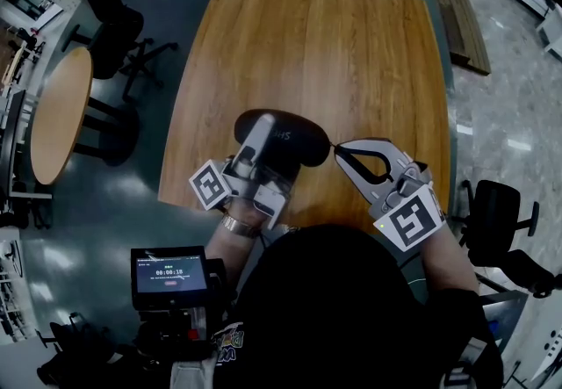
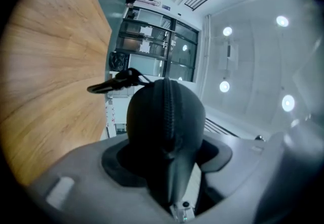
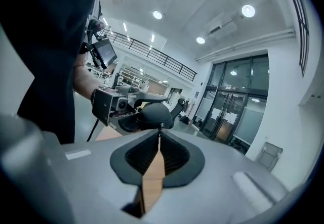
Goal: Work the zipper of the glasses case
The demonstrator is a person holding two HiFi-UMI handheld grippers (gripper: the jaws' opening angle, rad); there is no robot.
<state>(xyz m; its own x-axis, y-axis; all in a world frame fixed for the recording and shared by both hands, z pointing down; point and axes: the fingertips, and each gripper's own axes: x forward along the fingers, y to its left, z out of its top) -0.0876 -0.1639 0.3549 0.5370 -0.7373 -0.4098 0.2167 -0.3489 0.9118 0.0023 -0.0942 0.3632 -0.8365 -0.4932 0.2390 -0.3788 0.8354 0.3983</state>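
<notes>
The black oval glasses case (image 1: 294,134) hangs over the near part of the wooden table (image 1: 307,45), and my left gripper (image 1: 263,140) is shut on it. In the left gripper view the case (image 2: 164,117) fills the gap between the jaws, with its zipper line running down the middle. My right gripper (image 1: 335,149) is at the case's right end, its fingers shut on the small zipper pull (image 3: 161,125). The right gripper view shows the right gripper (image 3: 160,129) with its tips meeting just below the case (image 3: 154,113), and the left gripper (image 3: 114,104) behind it.
A round wooden table (image 1: 57,115) and dark office chairs (image 1: 114,18) stand to the left. Another chair (image 1: 496,220) is at the right and a wooden bench (image 1: 457,10) at the far right. A small screen device (image 1: 169,275) sits near my left forearm.
</notes>
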